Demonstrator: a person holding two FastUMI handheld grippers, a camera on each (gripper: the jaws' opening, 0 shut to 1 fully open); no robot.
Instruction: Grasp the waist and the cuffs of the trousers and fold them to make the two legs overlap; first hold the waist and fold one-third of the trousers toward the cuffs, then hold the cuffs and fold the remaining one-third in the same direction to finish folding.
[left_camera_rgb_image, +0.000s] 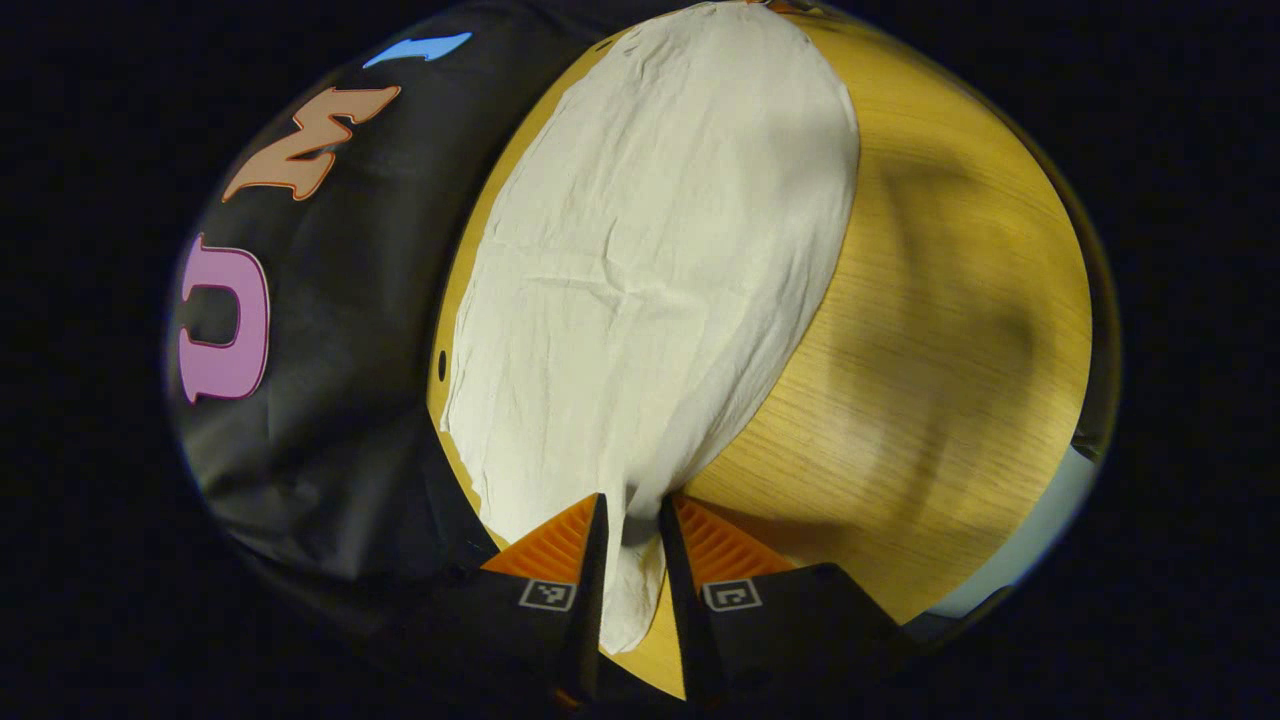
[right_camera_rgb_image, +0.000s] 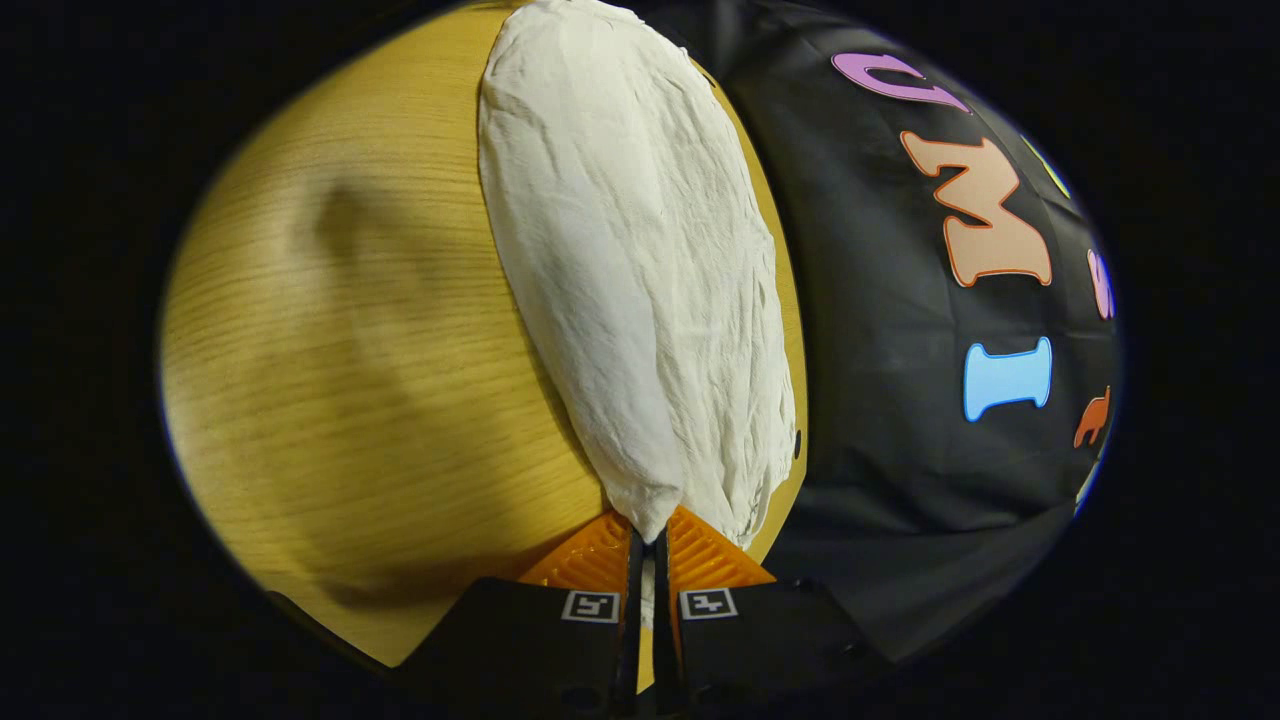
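**Both grippers pinch the trousers' edge on the table**

In the left gripper view, the left gripper (left_camera_rgb_image: 632, 520) has its jaws narrowed on a bunched edge of the white trousers (left_camera_rgb_image: 650, 260), cloth running down between the fingers. Ahead of it the trousers stretch away flat over the wooden table (left_camera_rgb_image: 950, 330), bare wood to the gripper's right.

In the right gripper view, the right gripper (right_camera_rgb_image: 650, 535) is closed almost fully, a thin fold of the trousers (right_camera_rgb_image: 640, 260) caught between its fingers. The wrinkled cloth runs forward along the table (right_camera_rgb_image: 350, 380) edge; whether this end is waist or cuffs is hard to tell.
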